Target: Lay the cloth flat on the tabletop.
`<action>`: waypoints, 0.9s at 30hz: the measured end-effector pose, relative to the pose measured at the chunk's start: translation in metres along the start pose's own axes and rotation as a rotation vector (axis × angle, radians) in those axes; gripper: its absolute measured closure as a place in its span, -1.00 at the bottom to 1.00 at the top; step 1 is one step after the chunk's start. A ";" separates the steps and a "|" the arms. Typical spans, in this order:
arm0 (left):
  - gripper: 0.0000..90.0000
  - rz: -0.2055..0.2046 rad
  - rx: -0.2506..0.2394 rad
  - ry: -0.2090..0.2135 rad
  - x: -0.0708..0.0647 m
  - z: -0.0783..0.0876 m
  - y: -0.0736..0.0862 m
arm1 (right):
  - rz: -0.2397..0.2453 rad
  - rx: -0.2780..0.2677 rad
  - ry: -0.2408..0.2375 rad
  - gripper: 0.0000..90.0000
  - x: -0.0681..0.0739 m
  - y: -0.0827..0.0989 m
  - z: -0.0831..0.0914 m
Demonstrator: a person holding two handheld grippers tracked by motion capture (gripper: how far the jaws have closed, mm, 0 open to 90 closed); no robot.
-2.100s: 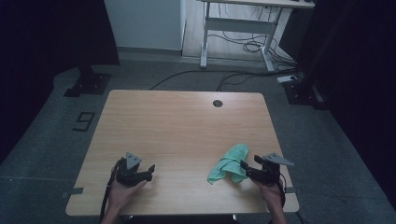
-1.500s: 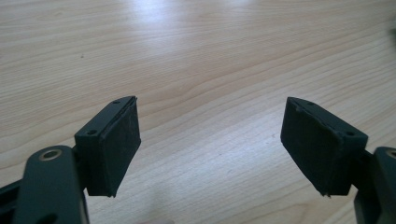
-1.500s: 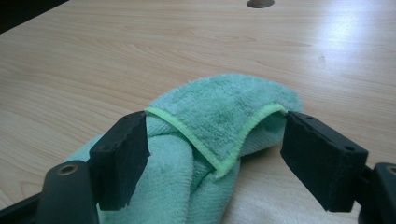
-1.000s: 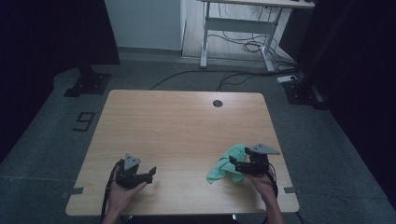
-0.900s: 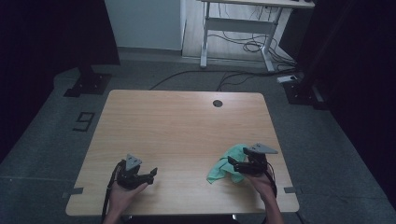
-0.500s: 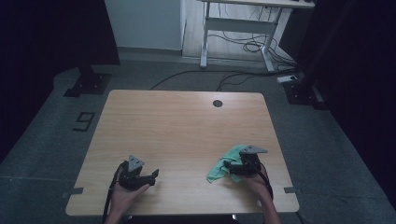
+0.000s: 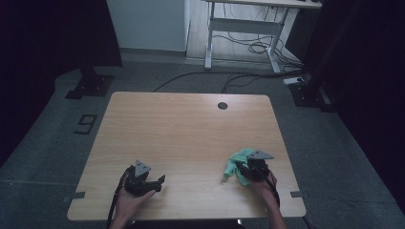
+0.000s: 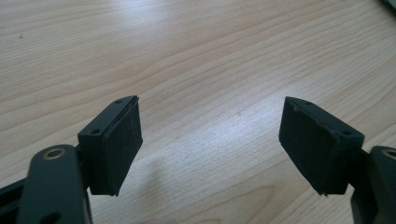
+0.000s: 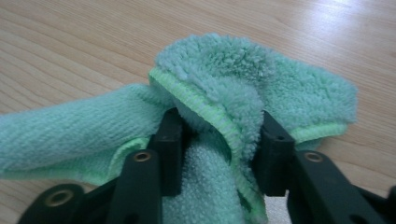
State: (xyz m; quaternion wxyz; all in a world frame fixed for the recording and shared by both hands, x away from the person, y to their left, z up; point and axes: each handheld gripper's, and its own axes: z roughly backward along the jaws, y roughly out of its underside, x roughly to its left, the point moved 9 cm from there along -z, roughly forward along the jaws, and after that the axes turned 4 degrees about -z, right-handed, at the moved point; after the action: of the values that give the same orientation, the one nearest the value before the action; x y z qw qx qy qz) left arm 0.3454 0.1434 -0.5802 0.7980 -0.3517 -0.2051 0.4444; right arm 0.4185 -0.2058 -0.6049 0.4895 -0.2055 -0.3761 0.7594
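The right gripper (image 9: 219,154) is pinching a bunched fold of the green cloth (image 9: 233,88); its jaws have just been closing w/ the cloth between them, pads pressing in from both sides. The cloth is lying crumpled on the wooden table (image 7: 191,129) nr the front right edge. The left gripper (image 8: 210,144) is resting by the front left edge, jaws spread wide w/ just bare tabletop between them.

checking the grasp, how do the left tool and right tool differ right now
The left tool has its jaws spread wide over bare table with nothing between them; the right tool has just been closing its jaws, which now press into a bunched green cloth. In the high view the left tool sits apart from the cloth, while the right one is on it. Both are hand-held, near the table's front edge.
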 end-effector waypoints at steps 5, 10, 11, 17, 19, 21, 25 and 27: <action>-0.51 -0.006 0.001 0.007 -0.003 -0.001 0.000 | -0.023 -0.011 -0.027 0.49 0.000 -0.002 0.002; -0.48 0.004 -0.002 0.015 -0.005 0.000 -0.002 | -0.061 -0.060 -0.082 0.52 0.006 -0.010 0.008; -0.48 0.002 -0.002 0.019 -0.006 0.000 -0.002 | -0.062 -0.069 -0.090 0.53 0.009 -0.012 0.010; -0.46 -0.013 -0.019 0.034 -0.016 0.001 -0.008 | -0.042 -0.143 -0.129 0.53 0.031 -0.031 0.024; -0.46 -0.019 -0.023 0.045 -0.020 0.001 -0.010 | -0.043 -0.162 -0.137 0.53 0.036 -0.036 0.028; -0.46 -0.022 -0.026 0.052 -0.022 0.001 -0.011 | -0.039 -0.184 -0.145 0.53 0.042 -0.042 0.032; -0.45 -0.021 -0.032 0.064 -0.026 0.001 -0.014 | -0.025 -0.202 -0.168 0.53 0.057 -0.051 0.034; -0.44 -0.025 -0.035 0.069 -0.027 0.002 -0.015 | -0.014 -0.199 -0.171 0.52 0.064 -0.053 0.031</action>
State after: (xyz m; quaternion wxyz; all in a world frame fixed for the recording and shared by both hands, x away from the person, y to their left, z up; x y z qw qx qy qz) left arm 0.3386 0.1159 -0.5683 0.8038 -0.3781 -0.1893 0.4185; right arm 0.4008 -0.1470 -0.5406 0.4378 -0.1849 -0.4915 0.7298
